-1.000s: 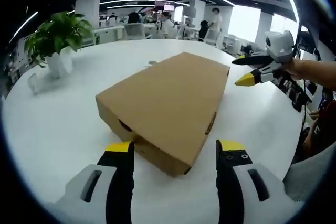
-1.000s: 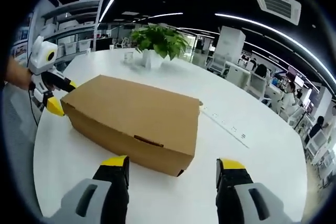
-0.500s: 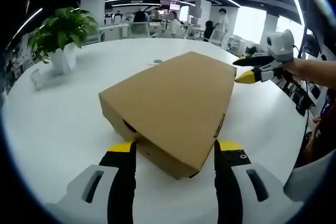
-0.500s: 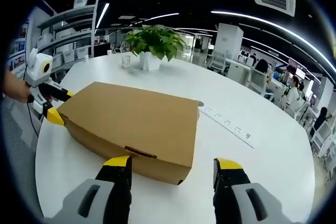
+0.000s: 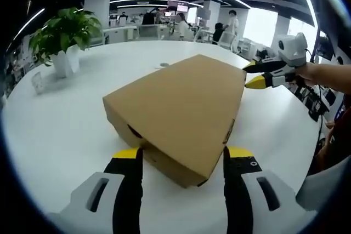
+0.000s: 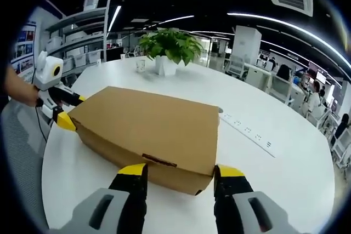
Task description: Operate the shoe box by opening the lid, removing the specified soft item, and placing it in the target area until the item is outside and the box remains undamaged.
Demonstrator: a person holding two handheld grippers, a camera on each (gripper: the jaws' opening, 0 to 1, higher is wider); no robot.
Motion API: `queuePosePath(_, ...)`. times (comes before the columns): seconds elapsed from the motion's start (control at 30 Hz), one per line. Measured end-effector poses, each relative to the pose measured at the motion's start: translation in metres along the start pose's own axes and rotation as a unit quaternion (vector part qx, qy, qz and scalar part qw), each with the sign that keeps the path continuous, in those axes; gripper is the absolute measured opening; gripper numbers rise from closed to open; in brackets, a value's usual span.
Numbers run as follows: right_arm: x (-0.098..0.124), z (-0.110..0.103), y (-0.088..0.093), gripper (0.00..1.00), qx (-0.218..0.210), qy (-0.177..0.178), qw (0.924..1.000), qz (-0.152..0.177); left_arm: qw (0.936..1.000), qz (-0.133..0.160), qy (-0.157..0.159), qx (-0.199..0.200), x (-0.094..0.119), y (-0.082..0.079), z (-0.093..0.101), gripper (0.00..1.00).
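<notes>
A closed brown cardboard shoe box (image 5: 181,108) lies on the round white table (image 5: 66,124). In the left gripper view my left gripper (image 5: 184,154) is open, and the box's near corner sits between its yellow-tipped jaws. My right gripper (image 5: 262,74) comes in from the right, jaws apart at the box's far corner. In the right gripper view the box (image 6: 153,127) fills the middle. There my right gripper (image 6: 181,170) is open with the box's near end between the jaws. My left gripper (image 6: 61,109), held by a hand, straddles the box's left corner.
A potted plant (image 5: 63,39) and a small card stand (image 5: 37,82) sit at the table's far left. In the right gripper view a power strip (image 6: 247,132) lies on the table to the right of the box. Shelves, desks, chairs and people are beyond the table.
Both grippers have moved closer to the box, so its corners now reach between their jaws. The right gripper's jaws have narrowed slightly. The box has not moved.
</notes>
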State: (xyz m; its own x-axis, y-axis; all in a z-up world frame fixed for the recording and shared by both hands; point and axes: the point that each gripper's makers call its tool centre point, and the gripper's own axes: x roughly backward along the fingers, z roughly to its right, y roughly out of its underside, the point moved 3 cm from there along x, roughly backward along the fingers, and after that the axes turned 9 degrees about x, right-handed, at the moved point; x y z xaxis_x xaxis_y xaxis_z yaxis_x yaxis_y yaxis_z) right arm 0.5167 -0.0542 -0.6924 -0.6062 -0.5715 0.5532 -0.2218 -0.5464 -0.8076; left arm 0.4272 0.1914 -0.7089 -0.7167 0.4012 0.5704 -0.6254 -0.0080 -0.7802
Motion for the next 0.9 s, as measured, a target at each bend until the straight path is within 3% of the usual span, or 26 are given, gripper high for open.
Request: queuePosePath(0.9, 0.003, -0.009, -0.002, 0.44, -0.044, 0.008, 0.9989, 0.009, 0.9997, -0.022, 0.012, -0.003, 0.0, 0.0, -0.013, 0.53)
